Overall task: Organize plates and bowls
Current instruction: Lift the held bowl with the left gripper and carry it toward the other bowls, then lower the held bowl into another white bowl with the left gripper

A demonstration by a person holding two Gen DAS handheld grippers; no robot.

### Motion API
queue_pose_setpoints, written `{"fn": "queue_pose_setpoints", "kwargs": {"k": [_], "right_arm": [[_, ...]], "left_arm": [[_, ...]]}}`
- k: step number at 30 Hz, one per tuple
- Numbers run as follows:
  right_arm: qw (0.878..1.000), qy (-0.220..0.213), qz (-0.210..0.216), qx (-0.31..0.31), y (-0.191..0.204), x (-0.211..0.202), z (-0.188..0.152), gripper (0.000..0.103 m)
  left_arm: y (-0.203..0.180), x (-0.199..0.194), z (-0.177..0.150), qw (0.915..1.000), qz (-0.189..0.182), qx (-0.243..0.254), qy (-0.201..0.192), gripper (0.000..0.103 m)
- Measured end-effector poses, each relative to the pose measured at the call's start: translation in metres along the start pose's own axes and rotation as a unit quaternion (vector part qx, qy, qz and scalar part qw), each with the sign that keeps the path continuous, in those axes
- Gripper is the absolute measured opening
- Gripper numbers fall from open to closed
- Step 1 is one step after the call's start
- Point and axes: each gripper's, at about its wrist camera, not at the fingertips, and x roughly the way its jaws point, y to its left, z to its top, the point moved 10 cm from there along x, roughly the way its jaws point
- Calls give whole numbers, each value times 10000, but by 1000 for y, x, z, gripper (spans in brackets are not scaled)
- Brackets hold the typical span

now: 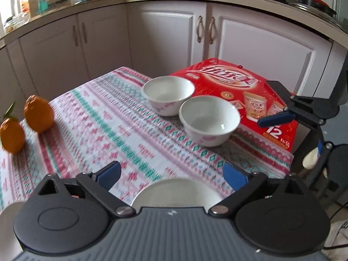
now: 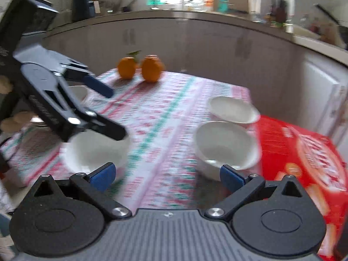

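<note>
Two white bowls with pink flowers stand side by side on the patterned tablecloth (image 1: 104, 117), the far bowl (image 1: 168, 94) and the near bowl (image 1: 208, 122). The right wrist view shows the same far bowl (image 2: 232, 109) and near bowl (image 2: 224, 145). My left gripper (image 1: 171, 175) is open above a third white bowl (image 1: 176, 191), its pads clear of the rim. In the right wrist view this left gripper (image 2: 117, 113) hangs over that bowl (image 2: 95, 152), with another white dish (image 2: 78, 93) behind it. My right gripper (image 2: 167, 178) is open and empty over the cloth, and the left wrist view shows this right gripper (image 1: 276, 104) over the red box.
A red carton (image 1: 239, 87) lies flat at the table's right corner, touching the two bowls. Two oranges (image 1: 39, 114) (image 1: 12, 134) sit at the left edge. White kitchen cabinets (image 1: 165, 34) and a cluttered worktop surround the table.
</note>
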Motion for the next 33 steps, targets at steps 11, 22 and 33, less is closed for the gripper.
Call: {"fn": "queue_pose_setpoints", "kwargs": {"k": [11, 22, 33], "right_arm": [[9985, 129, -527, 49, -58, 31, -17, 103], [9996, 35, -246, -102, -68, 66, -10, 102], [9999, 8, -51, -112, -69, 66, -13, 96]], "left_arm": [[-28, 57, 39, 9993, -196, 252, 168, 100], [-38, 117, 54, 9967, -458, 381, 556, 94], [-39, 133, 64, 9945, -761, 266, 668, 83]]}}
